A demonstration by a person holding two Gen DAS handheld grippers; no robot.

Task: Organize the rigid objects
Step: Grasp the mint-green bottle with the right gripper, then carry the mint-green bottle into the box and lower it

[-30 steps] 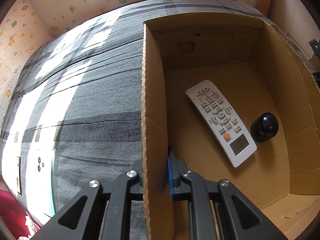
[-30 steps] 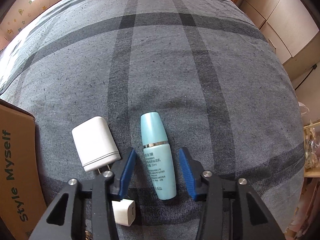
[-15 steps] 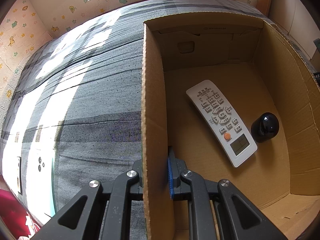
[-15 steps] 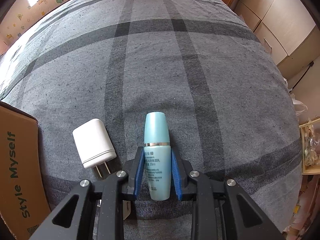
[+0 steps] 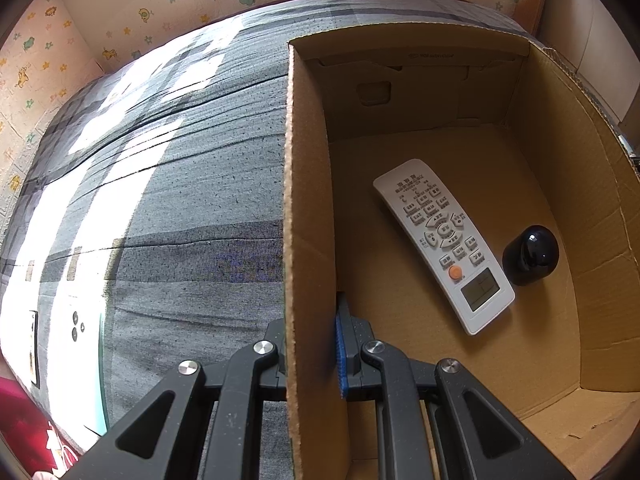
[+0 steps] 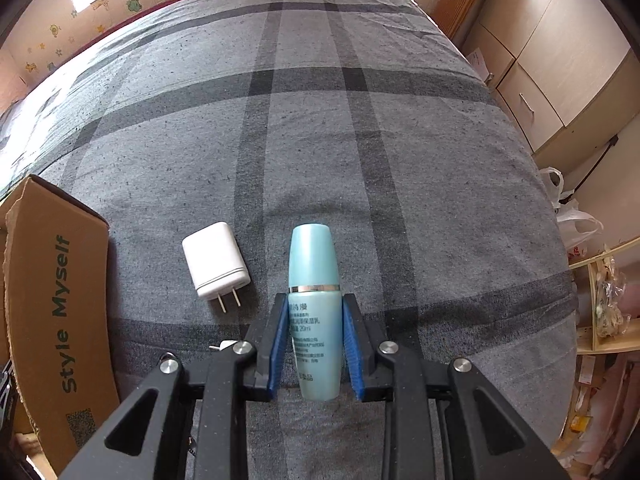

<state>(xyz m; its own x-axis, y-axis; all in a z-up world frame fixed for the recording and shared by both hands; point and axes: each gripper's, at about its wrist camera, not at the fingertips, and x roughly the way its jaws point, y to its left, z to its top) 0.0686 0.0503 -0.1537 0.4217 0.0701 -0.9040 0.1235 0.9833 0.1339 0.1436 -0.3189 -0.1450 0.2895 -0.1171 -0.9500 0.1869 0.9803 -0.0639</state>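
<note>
Right gripper [image 6: 315,344] squeezes the blue bottle [image 6: 315,304] tight, just above the gray bed [image 6: 360,140], beside a white charger [image 6: 215,260]. Left gripper [image 5: 312,344] pinches the cardboard box [image 5: 310,240] wall, holding it steady. I think the bottle goes in next, by the remote [image 5: 442,240]

Matt corrugated cardboard box [image 5: 308,208]; glossy black dome [image 5: 530,254]; woven cloth bedcover [image 6: 320,152].
</note>
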